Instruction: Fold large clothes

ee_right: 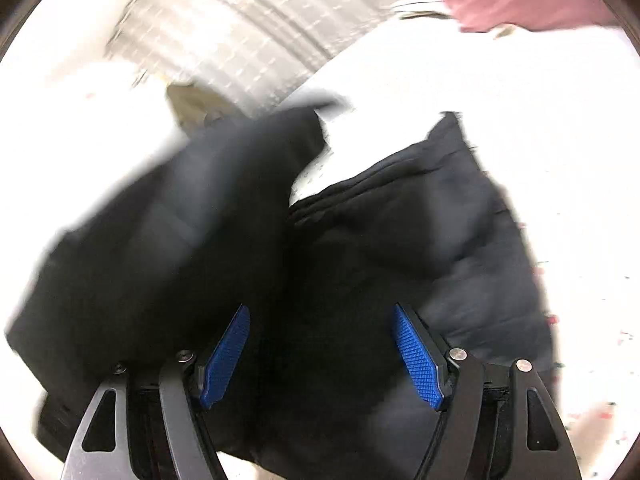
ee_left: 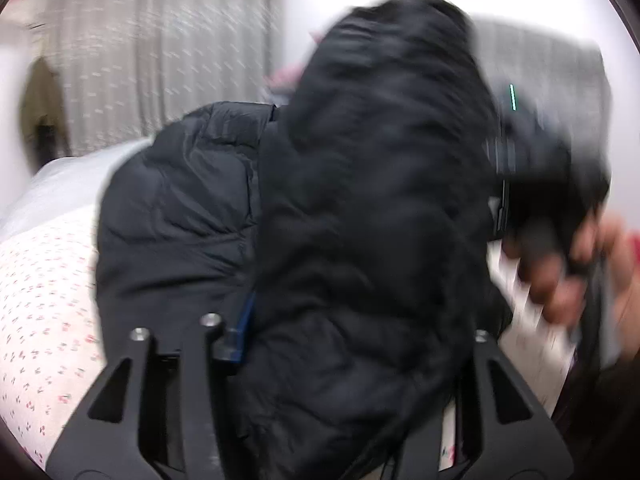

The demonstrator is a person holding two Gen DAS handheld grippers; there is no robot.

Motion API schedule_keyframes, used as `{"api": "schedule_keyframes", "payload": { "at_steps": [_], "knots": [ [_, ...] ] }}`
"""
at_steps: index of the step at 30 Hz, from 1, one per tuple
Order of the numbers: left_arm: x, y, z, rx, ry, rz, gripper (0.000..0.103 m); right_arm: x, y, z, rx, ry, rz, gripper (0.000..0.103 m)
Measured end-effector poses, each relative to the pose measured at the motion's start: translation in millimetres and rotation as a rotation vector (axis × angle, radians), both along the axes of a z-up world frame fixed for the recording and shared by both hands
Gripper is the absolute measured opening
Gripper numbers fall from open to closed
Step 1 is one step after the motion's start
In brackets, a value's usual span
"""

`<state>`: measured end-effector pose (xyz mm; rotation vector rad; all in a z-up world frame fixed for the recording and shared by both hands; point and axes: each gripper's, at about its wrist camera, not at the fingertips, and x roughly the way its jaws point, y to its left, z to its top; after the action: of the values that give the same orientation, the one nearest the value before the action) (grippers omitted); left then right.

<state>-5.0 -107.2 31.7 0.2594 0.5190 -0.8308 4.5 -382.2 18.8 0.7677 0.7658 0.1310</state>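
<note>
Folding the black puffer jacket [ee_left: 360, 220] over itself on the floral bedsheet [ee_left: 44, 288]. My left gripper [ee_left: 352, 356] has a raised bunch between its fingers; grip hidden, cannot tell. My right gripper [ee_right: 320, 356] is wide, empty. Best to lay the flap slowly, edges aligned.

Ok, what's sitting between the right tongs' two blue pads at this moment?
In the right wrist view, the right tongs stand open, with black puffer jacket fabric filling the gap between the blue pads. Blur hides whether either pad touches it.
</note>
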Motion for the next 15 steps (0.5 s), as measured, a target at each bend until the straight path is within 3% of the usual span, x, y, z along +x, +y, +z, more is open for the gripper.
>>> {"api": "schedule_keyframes", "payload": {
  "at_steps": [4, 6, 12, 15],
  "knots": [
    [-12, -10, -21, 0.142, -0.058, -0.053, 0.068, -4, -36, -5, 0.035, 0.033, -0.072, 0.074],
    [-13, -13, -21, 0.161, -0.056, -0.073, 0.074, -7, -50, -6, 0.068, 0.031, -0.097, 0.074],
    [-24, 15, 9, 0.095, 0.027, -0.177, 0.078, -27, -76, -1, 0.133, -0.012, -0.154, 0.074],
    [-35, 43, 26, 0.026, 0.054, -0.239, 0.078, -33, -63, 5, 0.145, -0.043, -0.156, 0.074]
  ]
}}
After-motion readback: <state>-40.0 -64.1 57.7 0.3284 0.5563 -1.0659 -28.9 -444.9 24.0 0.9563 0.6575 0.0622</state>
